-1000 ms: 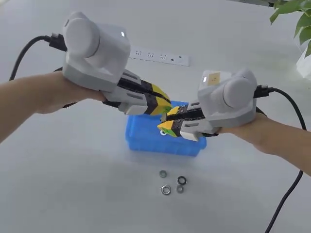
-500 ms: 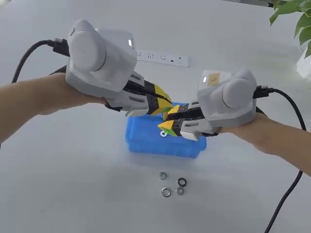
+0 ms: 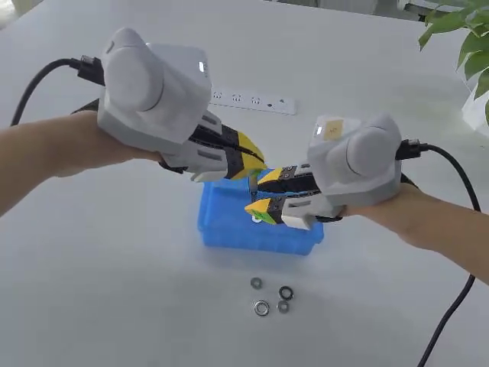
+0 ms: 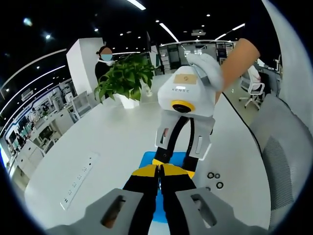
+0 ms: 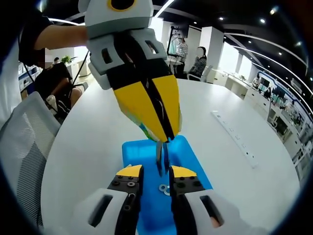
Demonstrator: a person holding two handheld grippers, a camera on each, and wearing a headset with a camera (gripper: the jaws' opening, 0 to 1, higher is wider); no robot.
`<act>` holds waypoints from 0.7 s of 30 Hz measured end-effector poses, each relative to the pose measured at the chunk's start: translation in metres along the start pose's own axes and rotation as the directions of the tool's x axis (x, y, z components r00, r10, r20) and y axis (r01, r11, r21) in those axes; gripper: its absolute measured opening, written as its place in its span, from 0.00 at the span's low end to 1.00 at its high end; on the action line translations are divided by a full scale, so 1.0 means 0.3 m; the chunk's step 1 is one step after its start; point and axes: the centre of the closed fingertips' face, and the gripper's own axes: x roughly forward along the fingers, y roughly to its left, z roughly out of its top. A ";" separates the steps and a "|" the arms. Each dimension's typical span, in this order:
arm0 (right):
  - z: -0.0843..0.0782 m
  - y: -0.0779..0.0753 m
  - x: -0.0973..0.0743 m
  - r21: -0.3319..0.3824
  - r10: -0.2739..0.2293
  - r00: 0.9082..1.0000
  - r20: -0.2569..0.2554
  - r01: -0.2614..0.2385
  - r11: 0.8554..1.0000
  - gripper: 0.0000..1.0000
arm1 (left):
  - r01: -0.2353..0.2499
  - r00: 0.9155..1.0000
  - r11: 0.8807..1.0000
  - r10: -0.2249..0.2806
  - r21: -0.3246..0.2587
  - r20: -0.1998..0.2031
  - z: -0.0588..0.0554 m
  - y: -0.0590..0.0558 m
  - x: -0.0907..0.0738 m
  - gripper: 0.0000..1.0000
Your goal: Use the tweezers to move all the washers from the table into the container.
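A blue container (image 3: 229,229) sits mid-table, and both grippers hover over it. My left gripper (image 3: 258,164) reaches in from the upper left, shut on thin metal tweezers (image 5: 161,155) that point down into the container (image 5: 188,166). My right gripper (image 3: 256,208) comes in from the right. In the right gripper view its yellow-tipped jaws (image 5: 156,171) stand apart on either side of the tweezer tips, without touching them. Two washers (image 5: 164,187) lie on the container floor. Several washers (image 3: 261,308) lie on the table just in front of the container.
A white power strip (image 3: 248,100) lies behind the container. Potted plant leaves (image 3: 458,38) hang at the far right corner. Black cables trail from both grippers. People and office chairs stand beyond the table in the gripper views.
Both grippers stay over the container in nearly the same pose. The head camera has shifted a little, so the scene sits slightly lower in the picture.
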 end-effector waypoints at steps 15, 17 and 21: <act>-0.023 0.013 -0.140 0.026 -0.067 0.997 0.041 0.066 0.997 0.38 | 0.016 0.999 0.999 -0.014 0.047 -0.038 0.036 -0.043 -0.055 0.05; -0.020 0.024 -0.164 0.058 -0.075 0.995 0.063 0.071 0.996 0.40 | 0.015 0.999 0.999 -0.013 0.051 -0.037 0.046 -0.047 -0.062 0.05; -0.021 0.034 -0.225 0.085 -0.115 0.989 0.089 0.107 0.991 0.42 | 0.022 0.999 0.998 -0.020 0.067 -0.035 0.064 -0.061 -0.078 0.05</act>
